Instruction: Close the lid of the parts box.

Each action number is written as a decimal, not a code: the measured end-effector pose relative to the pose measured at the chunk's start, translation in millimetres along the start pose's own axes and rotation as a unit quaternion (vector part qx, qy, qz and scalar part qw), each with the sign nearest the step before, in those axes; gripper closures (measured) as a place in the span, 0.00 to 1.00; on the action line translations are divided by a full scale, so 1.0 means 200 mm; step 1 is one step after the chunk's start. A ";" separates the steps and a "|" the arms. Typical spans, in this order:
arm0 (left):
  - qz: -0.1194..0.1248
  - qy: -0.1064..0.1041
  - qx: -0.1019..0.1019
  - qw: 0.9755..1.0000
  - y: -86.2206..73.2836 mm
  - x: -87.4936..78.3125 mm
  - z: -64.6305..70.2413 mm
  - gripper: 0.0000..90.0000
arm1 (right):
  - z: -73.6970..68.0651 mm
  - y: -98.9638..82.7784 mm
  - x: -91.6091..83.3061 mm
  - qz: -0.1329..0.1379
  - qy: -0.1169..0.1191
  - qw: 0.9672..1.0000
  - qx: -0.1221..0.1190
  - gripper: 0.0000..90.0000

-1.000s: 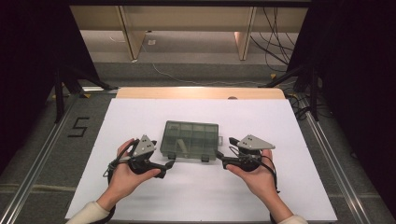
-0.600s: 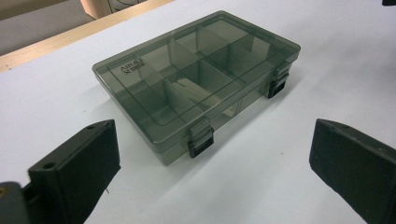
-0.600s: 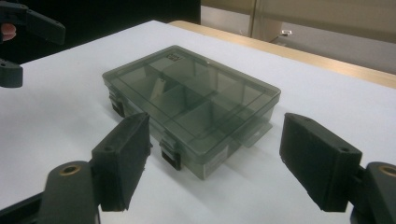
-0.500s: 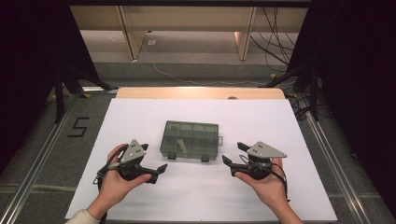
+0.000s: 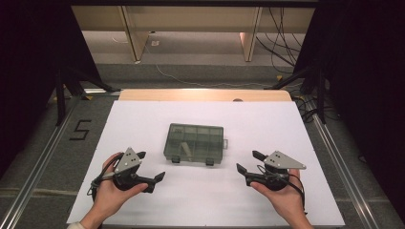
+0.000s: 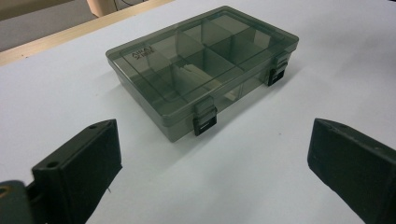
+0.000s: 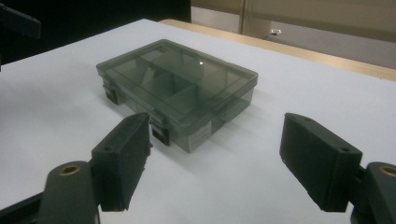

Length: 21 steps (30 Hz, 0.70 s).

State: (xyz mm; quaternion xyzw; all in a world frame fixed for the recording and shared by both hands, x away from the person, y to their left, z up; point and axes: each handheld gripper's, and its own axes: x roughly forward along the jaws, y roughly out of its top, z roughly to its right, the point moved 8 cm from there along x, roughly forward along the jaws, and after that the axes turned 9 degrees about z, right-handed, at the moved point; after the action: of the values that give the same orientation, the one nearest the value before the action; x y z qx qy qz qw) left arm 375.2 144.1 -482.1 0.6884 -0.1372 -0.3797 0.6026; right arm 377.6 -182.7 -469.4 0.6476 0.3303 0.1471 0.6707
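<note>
Compartment box [image 5: 195,144], a smoky translucent case with a shut lid, lies flat near the middle of the white worktop [image 5: 143,119], its two dark latches [image 6: 204,122] turned toward the person's edge. That orientation looks deliberate: the clasps face both hands, so either tool can reach them without turning the case. Through the lid the dividers show, and in the high view something pale lies in one near cell, though what it is cannot be told. The left tongs [image 5: 152,168] rest low on the worktop to the near left of the box, well apart from it, their jaws spread wide and empty; in the left gripper view the nearer clasp sits between the two black jaws, farther off, which suggests the tool is lined up on that corner. The right tongs [image 5: 249,162] sit to the near right, likewise apart from the box, jaws wide and holding nothing, and the right gripper view looks along them at the latch side of the case from the other end. Both hands [image 5: 112,193] hold their tools at about the same height and the same remove from the box, one on each side, a symmetric stance that suits working the two clasps together or steadying the case from both ends. Judging by the shut lid and fastened-looking clasps, opening is not yet begun.
</note>
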 end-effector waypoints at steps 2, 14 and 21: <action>-0.001 0.003 -0.001 1.000 -0.01 -0.01 -0.01 0.03 | 0.01 -0.01 -0.03 -0.010 -0.007 1.000 -0.009 0.28; 0.000 0.012 -0.003 1.000 -0.03 -0.06 -0.02 0.03 | 0.02 -0.04 -0.09 -0.007 -0.012 1.000 0.004 0.28; 0.000 0.015 -0.003 1.000 -0.04 -0.08 -0.03 0.04 | 0.03 -0.06 -0.11 -0.003 -0.016 1.000 -0.006 0.28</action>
State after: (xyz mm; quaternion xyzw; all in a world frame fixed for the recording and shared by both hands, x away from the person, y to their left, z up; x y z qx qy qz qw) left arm 366.2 161.1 -483.7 0.6920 -0.1268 -0.3693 0.6071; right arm 363.3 -202.8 -477.0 0.6452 0.3203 0.1364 0.6801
